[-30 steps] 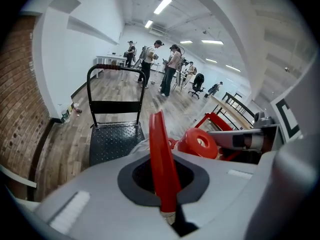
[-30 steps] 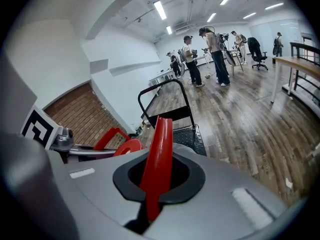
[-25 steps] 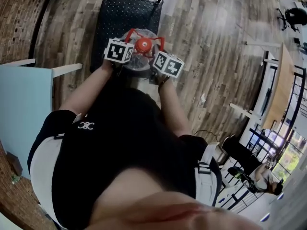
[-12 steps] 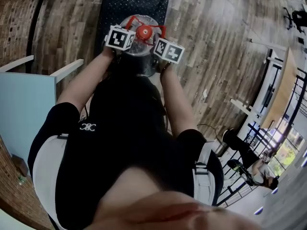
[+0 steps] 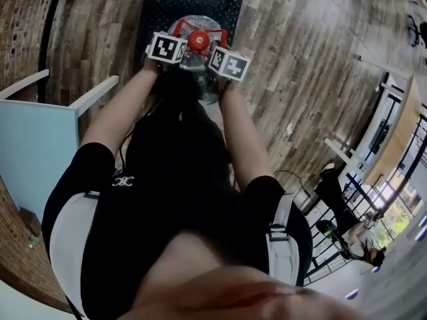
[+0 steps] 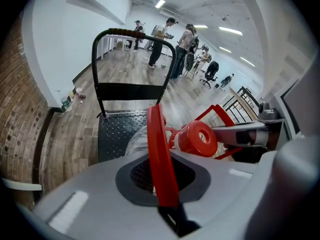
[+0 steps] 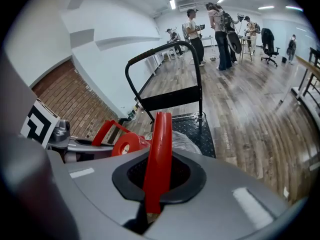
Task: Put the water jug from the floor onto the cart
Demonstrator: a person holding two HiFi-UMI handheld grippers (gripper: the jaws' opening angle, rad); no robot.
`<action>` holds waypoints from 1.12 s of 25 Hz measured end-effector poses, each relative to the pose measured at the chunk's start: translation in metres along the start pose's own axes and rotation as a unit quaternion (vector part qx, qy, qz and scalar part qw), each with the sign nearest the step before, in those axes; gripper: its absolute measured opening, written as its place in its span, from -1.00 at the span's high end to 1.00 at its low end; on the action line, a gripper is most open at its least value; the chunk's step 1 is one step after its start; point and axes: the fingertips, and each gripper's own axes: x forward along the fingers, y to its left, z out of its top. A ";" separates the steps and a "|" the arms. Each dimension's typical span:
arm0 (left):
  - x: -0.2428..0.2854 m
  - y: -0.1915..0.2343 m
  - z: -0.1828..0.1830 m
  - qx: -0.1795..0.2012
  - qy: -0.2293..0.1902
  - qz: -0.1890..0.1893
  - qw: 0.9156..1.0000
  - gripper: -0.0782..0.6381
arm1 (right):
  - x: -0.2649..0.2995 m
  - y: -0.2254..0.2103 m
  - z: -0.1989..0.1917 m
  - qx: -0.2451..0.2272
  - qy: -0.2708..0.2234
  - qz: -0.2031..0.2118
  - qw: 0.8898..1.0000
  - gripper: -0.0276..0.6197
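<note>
A clear water jug [image 5: 198, 69] with a red cap [image 5: 195, 40] sits over the near end of the black cart deck [image 5: 167, 5]; whether it rests on the deck I cannot tell. My left gripper [image 5: 176, 40] has the jug's left red handle [image 6: 159, 154] between its jaws, which are opening. My right gripper [image 5: 217, 45] has the right red handle [image 7: 158, 154] between its jaws in the same way, and they too are opening. The cap [image 6: 198, 138] lies between the two grippers. The cart's push bar [image 6: 132, 32] rises beyond the jug.
A light blue panel with a white frame [image 5: 33, 139] stands close on the left. Brick wall runs along the left edge [image 5: 27, 19]. Wood floor surrounds the cart. Several people [image 7: 210, 29] stand far off, and desks and chairs [image 5: 373, 132] lie to the right.
Both grippers and the jug have moved away from my body and down, further over the cart deck. The handles stay between the jaws.
</note>
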 end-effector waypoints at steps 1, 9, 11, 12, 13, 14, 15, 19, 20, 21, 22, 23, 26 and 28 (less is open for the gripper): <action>0.005 0.002 -0.004 -0.004 0.006 -0.002 1.000 0.71 | 0.005 -0.001 -0.003 -0.003 0.004 0.000 1.000 0.82; 0.026 0.015 -0.030 -0.022 0.026 -0.003 0.999 0.51 | 0.030 -0.026 -0.024 0.010 0.026 -0.013 1.000 0.69; 0.028 0.017 -0.029 -0.029 0.023 -0.002 0.999 0.52 | 0.031 -0.032 -0.022 0.009 0.024 -0.015 1.000 0.69; 0.029 0.018 -0.028 -0.028 0.020 0.000 0.999 0.52 | 0.032 -0.034 -0.021 0.004 0.024 -0.016 1.000 0.69; 0.029 0.019 -0.027 -0.029 0.017 0.002 0.999 0.51 | 0.032 -0.035 -0.020 -0.001 0.025 -0.019 1.000 0.68; 0.028 0.019 -0.026 -0.029 0.014 0.004 0.999 0.51 | 0.031 -0.037 -0.020 -0.004 0.025 -0.023 0.999 0.67; 0.026 0.018 -0.026 -0.027 0.013 0.007 1.000 0.48 | 0.030 -0.039 -0.019 -0.006 0.024 -0.027 0.999 0.63; 0.013 0.015 -0.013 -0.023 -0.003 0.018 1.000 0.47 | 0.017 -0.045 -0.004 -0.025 0.002 -0.041 0.999 0.47; 0.009 0.017 -0.007 -0.024 -0.010 0.022 0.999 0.47 | 0.014 -0.045 0.002 -0.030 -0.007 -0.040 0.999 0.45; 0.003 0.018 0.000 -0.028 -0.019 0.025 0.999 0.47 | 0.009 -0.044 0.009 -0.033 -0.017 -0.037 0.999 0.45; -0.003 0.020 0.005 -0.034 -0.028 0.028 0.999 0.48 | 0.004 -0.042 0.015 -0.034 -0.027 -0.033 0.999 0.45; -0.010 0.020 0.008 -0.036 -0.034 0.031 0.998 0.50 | -0.004 -0.040 0.019 -0.034 -0.037 -0.030 0.998 0.46; -0.032 0.011 0.013 -0.033 -0.047 0.026 0.998 0.69 | -0.031 -0.032 0.027 -0.034 -0.066 -0.021 0.997 0.64; -0.044 0.002 0.021 -0.025 -0.059 0.023 0.998 0.75 | -0.043 -0.024 0.036 -0.041 -0.083 -0.014 0.996 0.74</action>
